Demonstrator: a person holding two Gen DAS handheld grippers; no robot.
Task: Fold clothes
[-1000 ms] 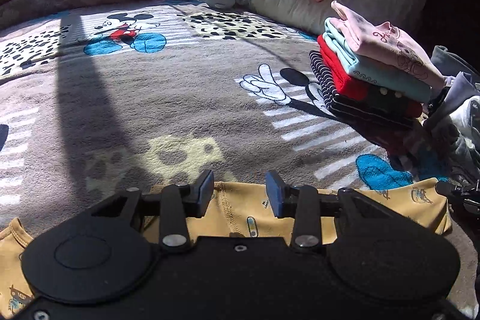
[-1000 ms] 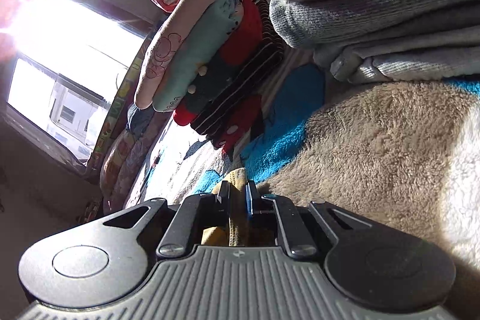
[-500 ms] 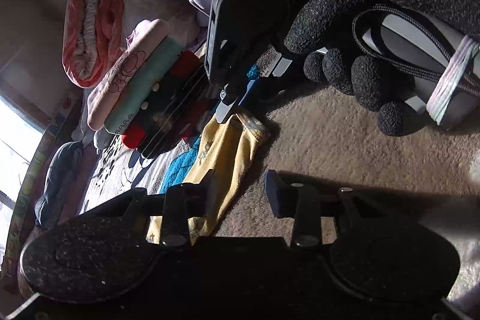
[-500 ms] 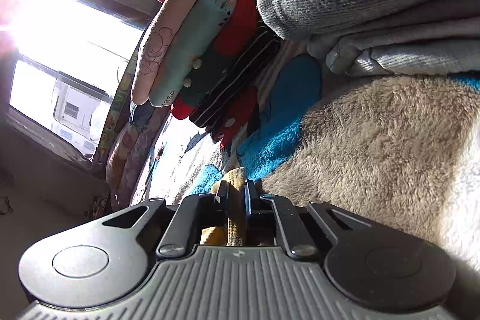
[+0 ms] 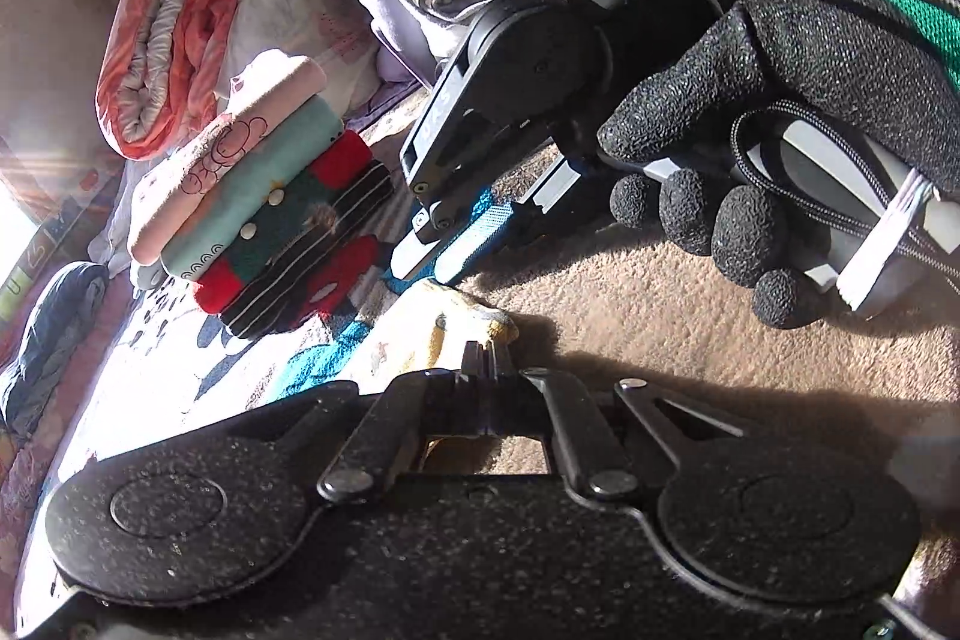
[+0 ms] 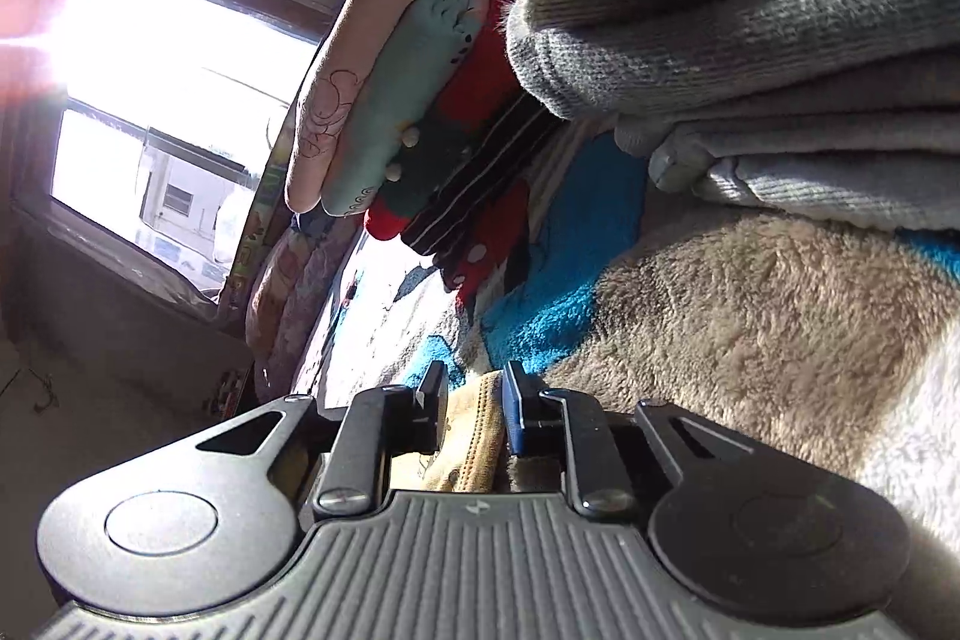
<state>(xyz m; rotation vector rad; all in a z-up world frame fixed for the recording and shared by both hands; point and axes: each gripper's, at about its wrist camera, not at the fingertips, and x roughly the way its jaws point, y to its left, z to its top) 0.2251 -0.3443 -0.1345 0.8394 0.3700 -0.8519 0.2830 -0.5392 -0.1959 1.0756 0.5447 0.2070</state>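
Sunlit plush blanket (image 6: 750, 316) under a window (image 6: 162, 112), left gripper (image 5: 486, 355) jaws pinching yellow garment (image 5: 420, 334), right gripper (image 6: 474, 388) jaws parted.

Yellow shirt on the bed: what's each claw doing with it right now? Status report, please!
Left gripper shut on yellow shirt at its corner. Right gripper open, shirt edge between its fingers. Folded stack beside, clear. Nothing blocking.

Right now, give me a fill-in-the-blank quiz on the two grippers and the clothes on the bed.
1. The left gripper is ____ on a corner of the yellow garment.
2. The right gripper is ____, with fabric between its jaws.
3. The folded stack has a ____ piece on top.
4. The hand wears a ____ glove.

Missing words: shut; open; pink; black.
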